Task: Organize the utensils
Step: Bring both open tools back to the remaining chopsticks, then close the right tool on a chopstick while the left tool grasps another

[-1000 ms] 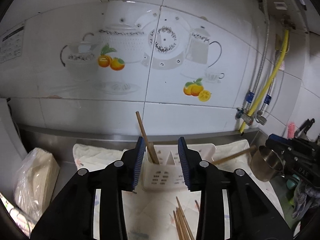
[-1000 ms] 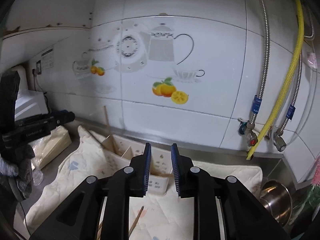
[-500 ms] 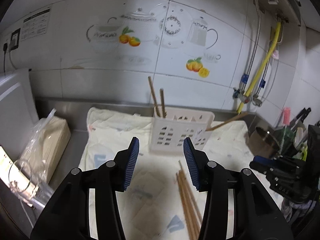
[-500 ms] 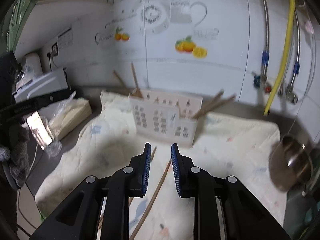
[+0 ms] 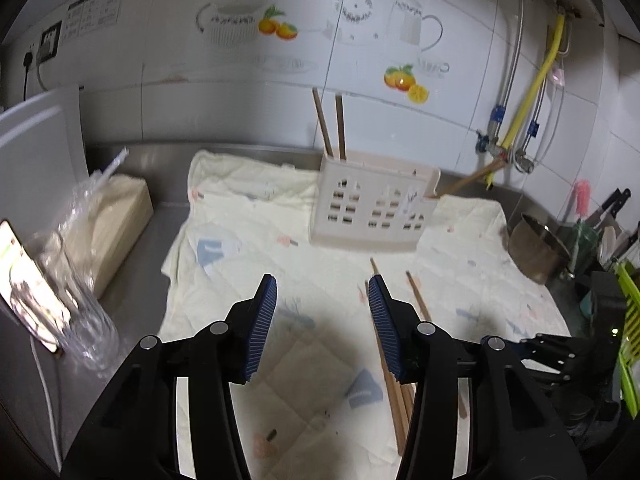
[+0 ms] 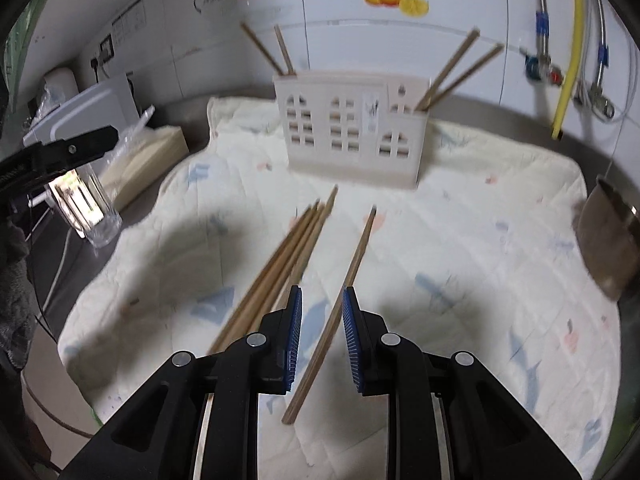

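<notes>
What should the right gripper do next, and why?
Probably sink a little and close on the single chopstick. The right gripper has open jaws either side of it, not squeezing. Four chopsticks already stand in the holder.

Both wrist views angle down, sharing the utensil holder [image 5: 372, 210] ahead.

A home kitchen. White wall tiles [image 5: 400, 128] carry printed teapots and oranges [image 5: 406, 82]; a yellow gas hose [image 5: 528, 96] and braided steel water lines run down to valves. A stainless bench [image 5: 160, 200] holds a steel pot [image 5: 536, 248], a utensil caddy [image 5: 372, 208] with chopsticks [image 5: 330, 124], and a glass [image 5: 76, 320].
</notes>
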Demonstrator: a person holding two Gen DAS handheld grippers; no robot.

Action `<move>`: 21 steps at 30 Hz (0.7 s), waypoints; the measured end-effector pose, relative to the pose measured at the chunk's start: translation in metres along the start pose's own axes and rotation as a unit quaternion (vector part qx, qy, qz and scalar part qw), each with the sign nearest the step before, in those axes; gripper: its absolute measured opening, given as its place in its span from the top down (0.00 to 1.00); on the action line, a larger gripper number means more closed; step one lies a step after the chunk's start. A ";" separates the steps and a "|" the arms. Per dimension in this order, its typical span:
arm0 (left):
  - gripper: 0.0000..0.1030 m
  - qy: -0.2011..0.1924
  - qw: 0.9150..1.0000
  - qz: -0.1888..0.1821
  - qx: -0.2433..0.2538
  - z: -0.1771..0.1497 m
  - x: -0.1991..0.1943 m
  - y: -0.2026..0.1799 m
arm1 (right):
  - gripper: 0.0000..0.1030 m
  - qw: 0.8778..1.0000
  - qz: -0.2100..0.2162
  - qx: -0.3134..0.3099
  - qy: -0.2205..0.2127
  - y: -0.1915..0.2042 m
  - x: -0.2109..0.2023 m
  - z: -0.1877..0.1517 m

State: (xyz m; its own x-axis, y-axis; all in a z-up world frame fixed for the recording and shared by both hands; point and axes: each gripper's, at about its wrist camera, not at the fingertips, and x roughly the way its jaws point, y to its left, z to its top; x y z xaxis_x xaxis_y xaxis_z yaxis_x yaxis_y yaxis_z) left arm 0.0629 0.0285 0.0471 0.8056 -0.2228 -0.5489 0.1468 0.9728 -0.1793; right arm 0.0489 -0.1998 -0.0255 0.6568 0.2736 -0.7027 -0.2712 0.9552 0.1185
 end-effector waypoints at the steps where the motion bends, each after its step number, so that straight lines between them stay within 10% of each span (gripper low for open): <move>1: 0.53 0.004 1.000 0.000 -0.001 -0.005 0.002 0.000 | 0.81 1.000 0.003 0.004 0.008 0.001 0.006 -0.006; 21: 0.59 0.079 0.996 -0.027 -0.024 -0.070 0.031 -0.007 | 0.87 0.998 -0.023 0.030 0.044 0.006 0.038 -0.039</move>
State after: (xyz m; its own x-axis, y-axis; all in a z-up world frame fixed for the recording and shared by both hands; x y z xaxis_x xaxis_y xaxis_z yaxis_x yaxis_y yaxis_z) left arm 0.0466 0.0103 -0.0253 0.6962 -0.2855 -0.6586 0.1572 0.9559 -0.2481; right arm 0.0442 -0.1883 -0.0790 0.6028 0.2205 -0.7668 -0.1971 0.9724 0.1247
